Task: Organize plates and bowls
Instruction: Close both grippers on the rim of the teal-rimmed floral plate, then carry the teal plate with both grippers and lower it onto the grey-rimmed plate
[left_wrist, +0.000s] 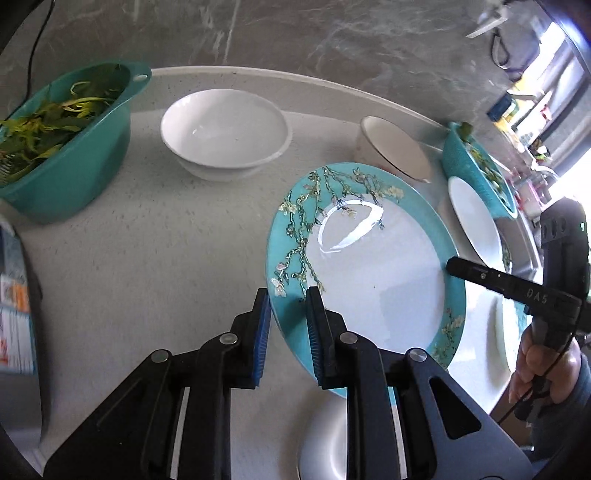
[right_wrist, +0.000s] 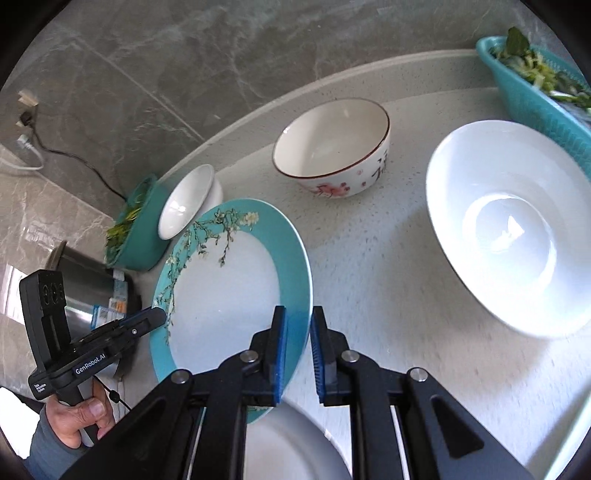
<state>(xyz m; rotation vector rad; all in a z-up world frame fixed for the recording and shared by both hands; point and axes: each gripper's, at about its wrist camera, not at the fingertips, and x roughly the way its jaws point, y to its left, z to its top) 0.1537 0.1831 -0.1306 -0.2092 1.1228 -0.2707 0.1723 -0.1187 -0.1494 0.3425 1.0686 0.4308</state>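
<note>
At nine o'clock in the left wrist view a teal plastic colander (left_wrist: 70, 147) stands heaped with stringy green leaves. At eleven o'clock, well apart from it, sits a glossy round white bowl (left_wrist: 225, 136) on the pale speckled stone counter (left_wrist: 147, 266). Toward one o'clock, a small cream bowl (left_wrist: 395, 147) with a thin dark rim shows its pink blossom print in the right wrist view. At centre, the turquoise plate (left_wrist: 369, 266), a smooth disc with a white well and painted blossom branches around its broad rim, is tilted off the counter. The left gripper (left_wrist: 288, 314) pinches the plate's rim at six o'clock between its ribbed blue pads (left_wrist: 263, 332); the right gripper (right_wrist: 297, 343) nips the opposite rim the same way, jaws nearly together with only the thin edge between them. A plain white plate (right_wrist: 295, 443) lies under the raised one. At three o'clock, a wide white bowl (right_wrist: 517, 221) stands just beside a woven-textured teal basket (right_wrist: 535, 99) of greens.
</note>
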